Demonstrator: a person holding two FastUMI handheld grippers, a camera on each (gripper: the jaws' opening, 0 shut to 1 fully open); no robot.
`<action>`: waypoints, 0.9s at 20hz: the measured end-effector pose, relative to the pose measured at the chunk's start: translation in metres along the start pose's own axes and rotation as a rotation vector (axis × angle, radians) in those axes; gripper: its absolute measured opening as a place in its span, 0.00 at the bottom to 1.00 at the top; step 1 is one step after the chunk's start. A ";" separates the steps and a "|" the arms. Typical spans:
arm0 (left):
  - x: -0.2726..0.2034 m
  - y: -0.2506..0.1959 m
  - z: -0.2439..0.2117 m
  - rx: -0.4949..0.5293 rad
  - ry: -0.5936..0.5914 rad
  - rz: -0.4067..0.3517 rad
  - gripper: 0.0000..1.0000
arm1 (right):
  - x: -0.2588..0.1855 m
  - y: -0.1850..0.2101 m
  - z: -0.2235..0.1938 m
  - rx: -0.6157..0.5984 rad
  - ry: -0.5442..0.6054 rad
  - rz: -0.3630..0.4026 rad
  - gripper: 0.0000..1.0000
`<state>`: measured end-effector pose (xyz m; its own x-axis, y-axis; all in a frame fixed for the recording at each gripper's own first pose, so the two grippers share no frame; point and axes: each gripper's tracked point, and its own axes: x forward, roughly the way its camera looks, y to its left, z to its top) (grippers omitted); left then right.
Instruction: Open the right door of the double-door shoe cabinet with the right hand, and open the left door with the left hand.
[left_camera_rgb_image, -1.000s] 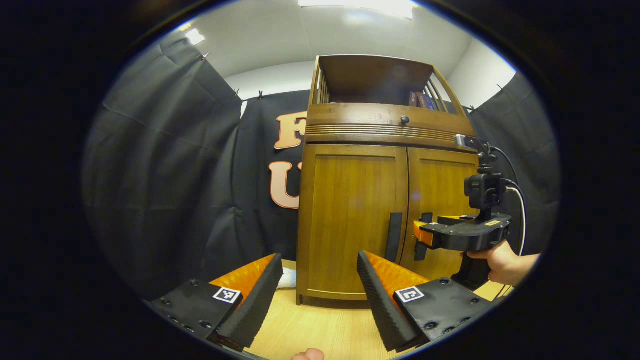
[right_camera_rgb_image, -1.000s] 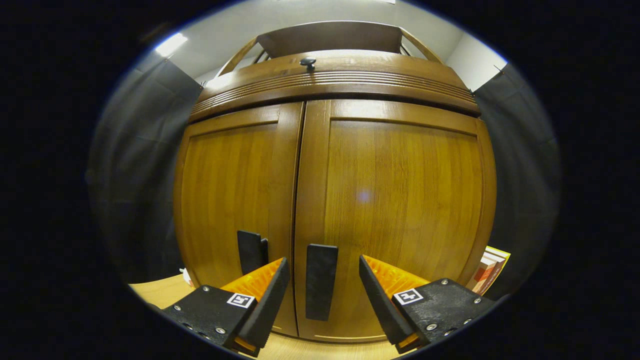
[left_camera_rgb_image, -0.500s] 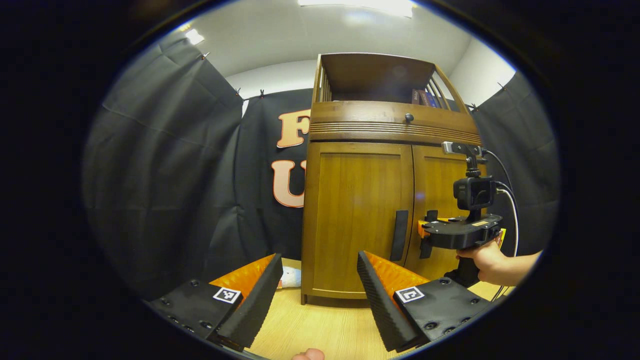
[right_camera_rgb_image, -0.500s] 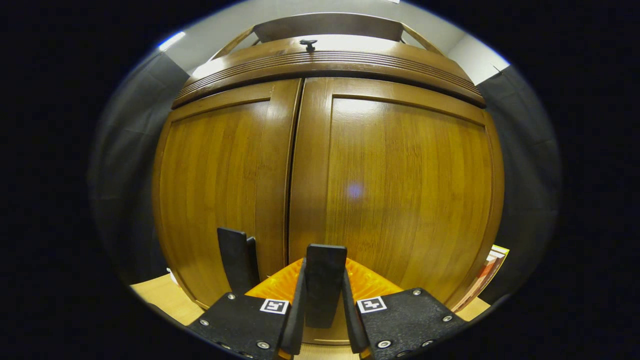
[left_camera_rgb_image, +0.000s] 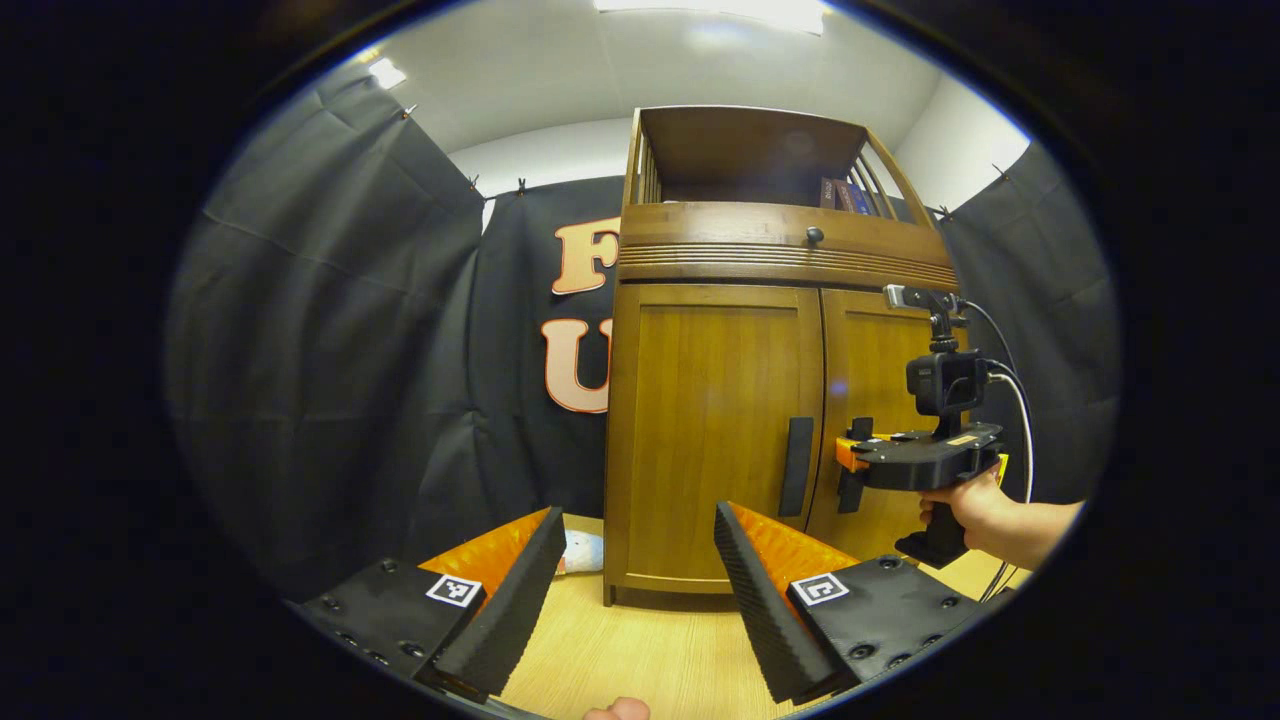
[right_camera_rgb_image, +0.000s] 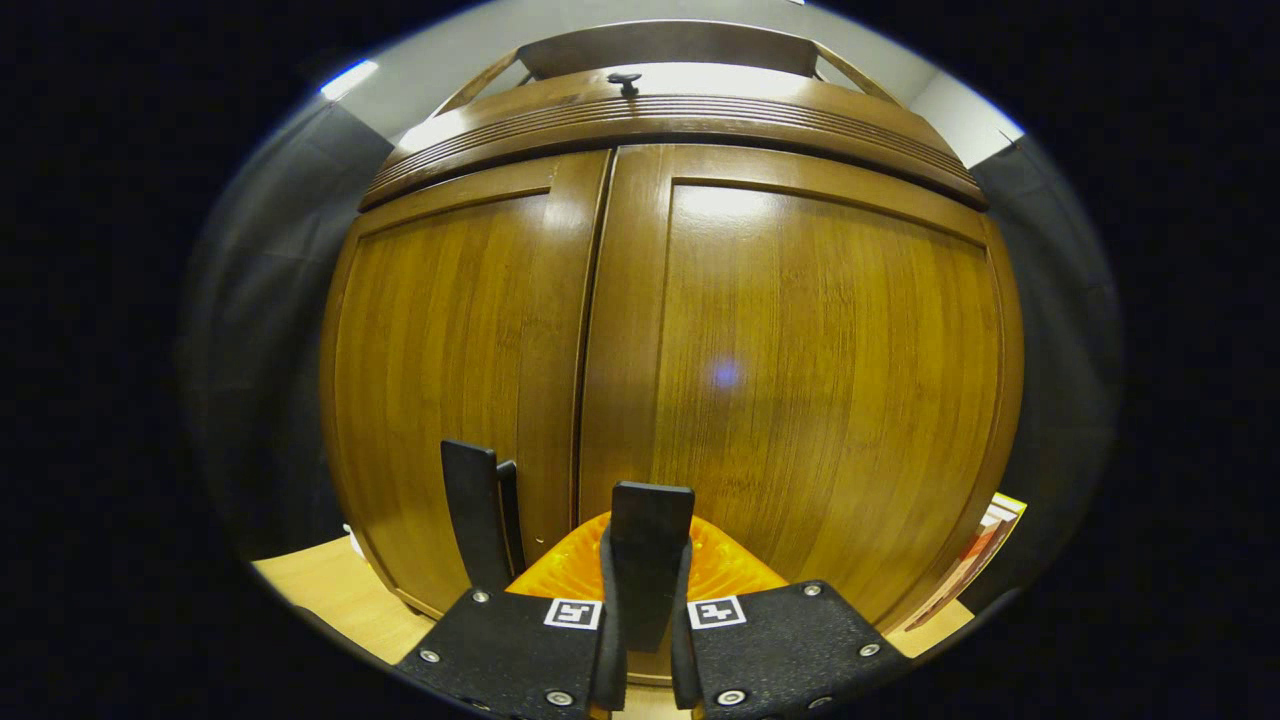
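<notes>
At cabinet front, your right hand-held gripper (right_camera_rgb_image: 640, 650) clamps right door handle (right_camera_rgb_image: 648, 560); right door (right_camera_rgb_image: 800, 400) closed. Rigid wood, hinged: pull steadily outward along arc. Left hand-held gripper (left_camera_rgb_image: 635, 590) wide open, empty, well short of left door handle (left_camera_rgb_image: 796, 466)

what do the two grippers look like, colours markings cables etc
The left gripper has two wedge-shaped fingers with ribbed black pads and orange backs, set on black screwed plates that each carry a small black-and-white square marker. The right gripper is the same design. In the left gripper view it has a flat black body with orange at the front, a black pistol handle, a boxy black camera on a post and black and white cables.
</notes>
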<state>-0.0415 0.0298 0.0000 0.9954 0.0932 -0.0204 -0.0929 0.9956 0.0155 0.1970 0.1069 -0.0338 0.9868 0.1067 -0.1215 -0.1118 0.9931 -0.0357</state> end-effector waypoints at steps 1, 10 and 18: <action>-0.001 0.001 0.001 0.003 -0.003 0.005 0.96 | -0.001 0.000 0.001 -0.008 0.003 0.011 0.17; -0.015 -0.017 0.003 0.009 -0.002 -0.012 0.94 | -0.048 -0.001 0.012 0.032 0.028 0.115 0.17; -0.018 -0.055 0.004 0.000 0.000 -0.075 0.96 | -0.108 -0.029 0.009 0.060 0.015 0.117 0.20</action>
<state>-0.0541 -0.0263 0.0035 0.9996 0.0187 -0.0212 -0.0184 0.9997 0.0139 0.0944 0.0671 -0.0109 0.9656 0.2214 -0.1360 -0.2181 0.9751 0.0392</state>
